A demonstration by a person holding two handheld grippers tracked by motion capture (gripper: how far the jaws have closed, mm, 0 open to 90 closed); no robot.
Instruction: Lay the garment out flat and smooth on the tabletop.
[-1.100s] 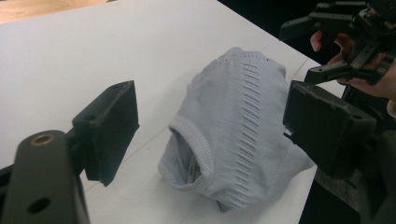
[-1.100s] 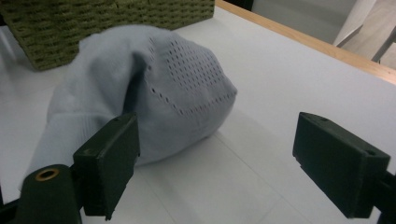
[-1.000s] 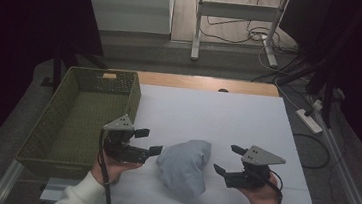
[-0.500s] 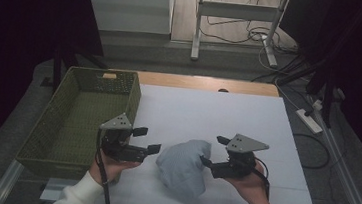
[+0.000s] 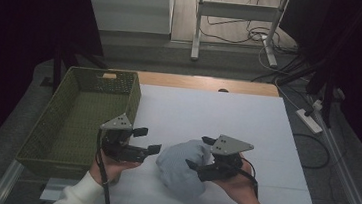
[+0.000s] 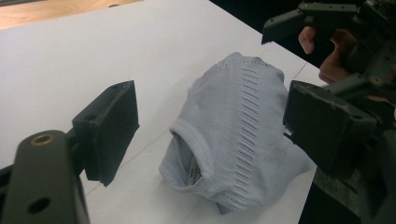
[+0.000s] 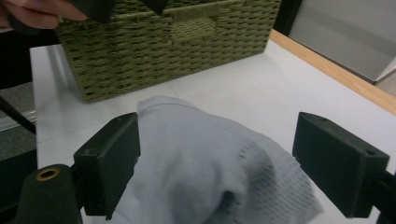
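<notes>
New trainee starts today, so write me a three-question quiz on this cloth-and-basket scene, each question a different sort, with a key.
1. True or false: the right gripper is shut on the cloth.
2. Multiple choice: the basket stands
A. on the right edge of the table
B. on the left side of the table, beside the left gripper
C. on top of the cloth
3. Short answer: what colour is the cloth, and is it spread flat or bunched up?

Key:
1. False. Its jaws stand open on either side of the cloth.
2. B
3. Light grey, bunched in a heap.
</notes>
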